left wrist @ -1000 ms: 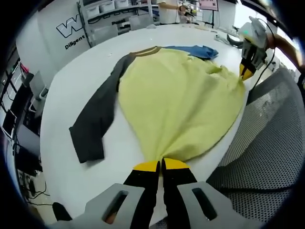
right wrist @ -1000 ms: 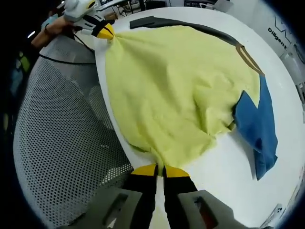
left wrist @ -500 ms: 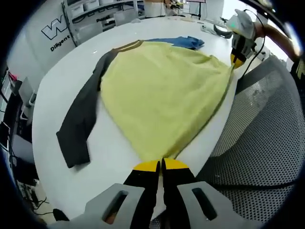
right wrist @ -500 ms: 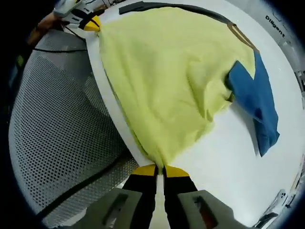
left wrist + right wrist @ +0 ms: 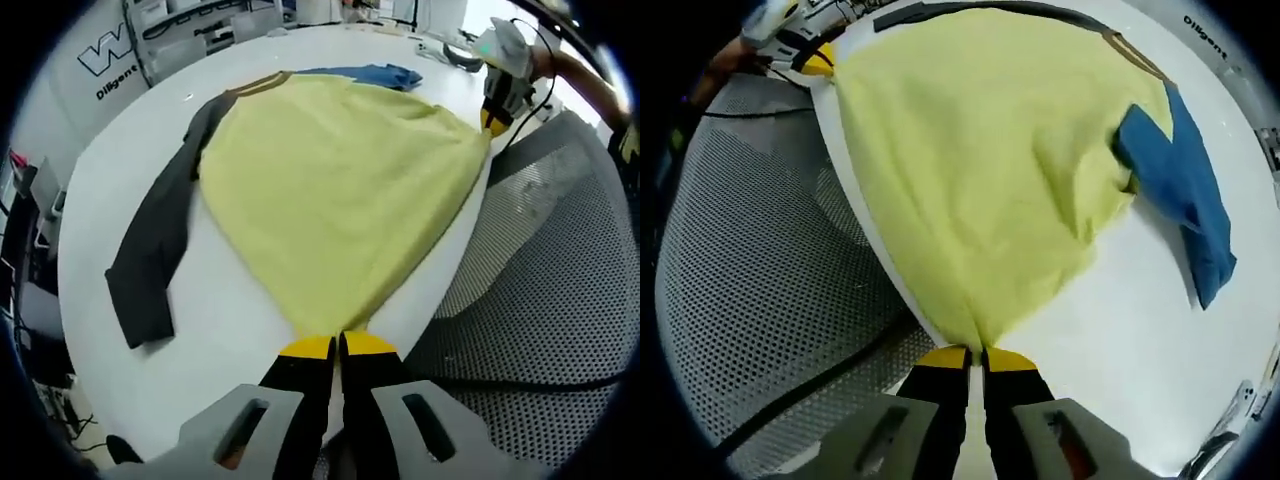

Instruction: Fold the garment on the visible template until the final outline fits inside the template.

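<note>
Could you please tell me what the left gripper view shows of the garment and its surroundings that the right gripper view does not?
The left gripper view alone lays out the whole dark grey sleeve along the table, plus a wall sign behind it. The right gripper view alone shows the blue sleeve at full length, lying flat on the white table. Both share the yellow body of the garment, pinched at one hem corner by the left gripper and at the other by the right gripper, and the grey mesh surface beside the table.
</note>
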Motion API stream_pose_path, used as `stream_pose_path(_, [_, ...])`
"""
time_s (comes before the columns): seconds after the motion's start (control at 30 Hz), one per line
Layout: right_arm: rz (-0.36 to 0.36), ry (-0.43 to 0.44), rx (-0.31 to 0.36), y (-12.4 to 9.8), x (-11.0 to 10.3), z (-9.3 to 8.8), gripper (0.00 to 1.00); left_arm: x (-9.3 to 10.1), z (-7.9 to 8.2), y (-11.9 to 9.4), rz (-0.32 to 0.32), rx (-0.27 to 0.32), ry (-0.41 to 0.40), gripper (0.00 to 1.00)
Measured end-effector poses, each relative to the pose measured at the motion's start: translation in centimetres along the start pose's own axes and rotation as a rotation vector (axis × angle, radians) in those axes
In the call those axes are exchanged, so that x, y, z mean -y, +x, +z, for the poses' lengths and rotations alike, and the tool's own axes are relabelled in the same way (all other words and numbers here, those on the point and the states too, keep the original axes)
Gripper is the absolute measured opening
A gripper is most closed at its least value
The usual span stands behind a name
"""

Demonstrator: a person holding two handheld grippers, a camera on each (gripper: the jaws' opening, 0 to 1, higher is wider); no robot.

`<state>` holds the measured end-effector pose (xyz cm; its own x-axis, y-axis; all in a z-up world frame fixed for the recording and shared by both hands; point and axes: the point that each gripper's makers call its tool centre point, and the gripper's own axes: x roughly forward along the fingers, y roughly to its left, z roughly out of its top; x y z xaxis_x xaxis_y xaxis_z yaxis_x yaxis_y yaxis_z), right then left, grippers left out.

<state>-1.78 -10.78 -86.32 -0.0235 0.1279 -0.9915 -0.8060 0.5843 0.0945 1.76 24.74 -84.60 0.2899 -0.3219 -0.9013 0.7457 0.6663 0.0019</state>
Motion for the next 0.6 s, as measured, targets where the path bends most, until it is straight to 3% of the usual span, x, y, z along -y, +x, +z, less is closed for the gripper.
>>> stream_pose_path(0.23, [-0.004,0.017,-0.010,-0.2,0.0,-0.2,0.01,0.1,0.1,0.1,-0.006,-0.021,0.045,0.05])
stream_pose_path(0.3, [-0.028,0.023,0.014,-0.9,0.3,0.2,0.04,0.2,1.4,-0.3,-0.001,0.049,0.146,0.05])
stream_pose_path(0.4, [-0.030,0.057,0.079,-2.1,0.7,1.1,0.11,0.2,0.9,-0.6,-0.014,0.019,0.127,0.06])
stream_pose_path(0.6, [-0.105,0.060,0.082,-4.3,2.3,1.1,0.16,0.4,1.3,-1.5,-0.032,0.027,0.135,0.11])
